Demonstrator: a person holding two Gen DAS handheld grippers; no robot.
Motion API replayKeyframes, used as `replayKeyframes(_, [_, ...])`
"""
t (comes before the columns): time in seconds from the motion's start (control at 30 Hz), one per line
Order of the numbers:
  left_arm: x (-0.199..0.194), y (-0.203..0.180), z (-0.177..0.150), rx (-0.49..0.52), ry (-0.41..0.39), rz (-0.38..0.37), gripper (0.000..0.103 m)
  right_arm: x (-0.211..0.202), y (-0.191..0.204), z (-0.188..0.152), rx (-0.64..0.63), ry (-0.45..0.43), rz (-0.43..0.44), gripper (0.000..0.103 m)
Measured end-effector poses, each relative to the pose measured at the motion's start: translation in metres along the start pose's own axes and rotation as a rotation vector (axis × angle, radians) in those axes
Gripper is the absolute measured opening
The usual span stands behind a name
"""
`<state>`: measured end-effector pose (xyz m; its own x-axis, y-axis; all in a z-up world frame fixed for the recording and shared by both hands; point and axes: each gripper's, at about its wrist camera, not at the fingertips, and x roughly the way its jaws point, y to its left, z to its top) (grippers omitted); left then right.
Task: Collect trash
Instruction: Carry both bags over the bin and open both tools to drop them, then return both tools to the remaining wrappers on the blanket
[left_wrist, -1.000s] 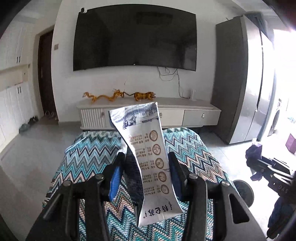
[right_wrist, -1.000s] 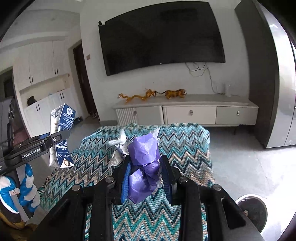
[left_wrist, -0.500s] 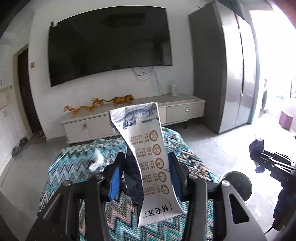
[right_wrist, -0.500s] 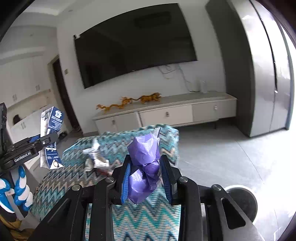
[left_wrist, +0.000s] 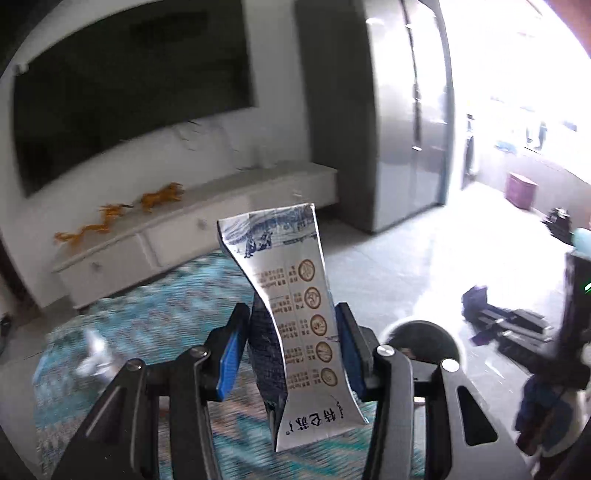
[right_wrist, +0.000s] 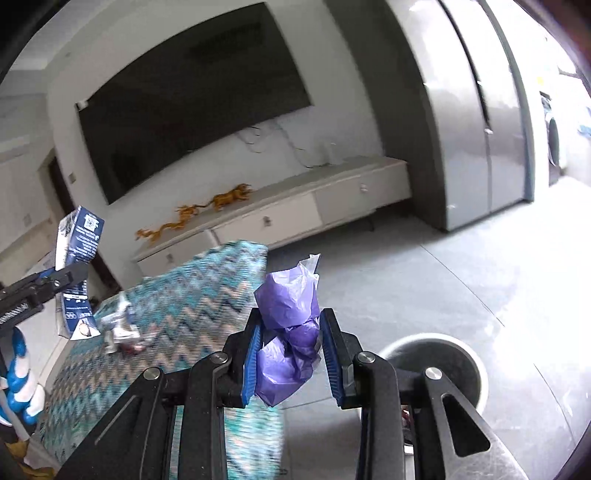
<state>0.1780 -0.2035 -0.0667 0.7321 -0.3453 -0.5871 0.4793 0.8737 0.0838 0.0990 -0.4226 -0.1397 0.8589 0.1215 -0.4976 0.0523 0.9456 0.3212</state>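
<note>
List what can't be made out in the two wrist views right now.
- Bin, right wrist view: the right gripper covers its near rim and inside.
- Crumpled wrappers on the zigzag cloth, left wrist view: motion blur.
- Carton text, left wrist view: too small.
- Purple bag contents: opaque.

Carton: I see a crushed white-and-navy printed paper carton.
Bag: crumpled purple plastic bag.
Table: teal zigzag-patterned cloth-covered table.
Pads: blue pads.
</note>
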Motion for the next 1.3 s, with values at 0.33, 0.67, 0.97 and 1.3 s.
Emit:
replayKeyframes(0.33, [0.116, -0.115, 0.013, 0.044, 0.202, -0.252, 0.045, 0.047, -0.112, -0.033, 0.155, 0.136, -0.171, 0.029])
replayKeyframes(0.67, [0.210, -0.164, -0.003, -0.017, 0.374, -0.380, 0.046, 0.106, -0.160, -0.064, 0.179, 0.280, -0.304, 0.031])
replayKeyframes(0.97, [0.228, -0.148, -0.010, -0.074, 0.400, -0.435, 0.050, 0.116, -0.159, -0.072, 0.164, 0.313, -0.399, 0.055])
replayKeyframes(1.3, [0.156, -0.117, 0.015, -0.083, 0.211, -0.457, 0.050, 0.073, -0.137, -0.038, 0.174, 0.170, -0.420, 0.090])
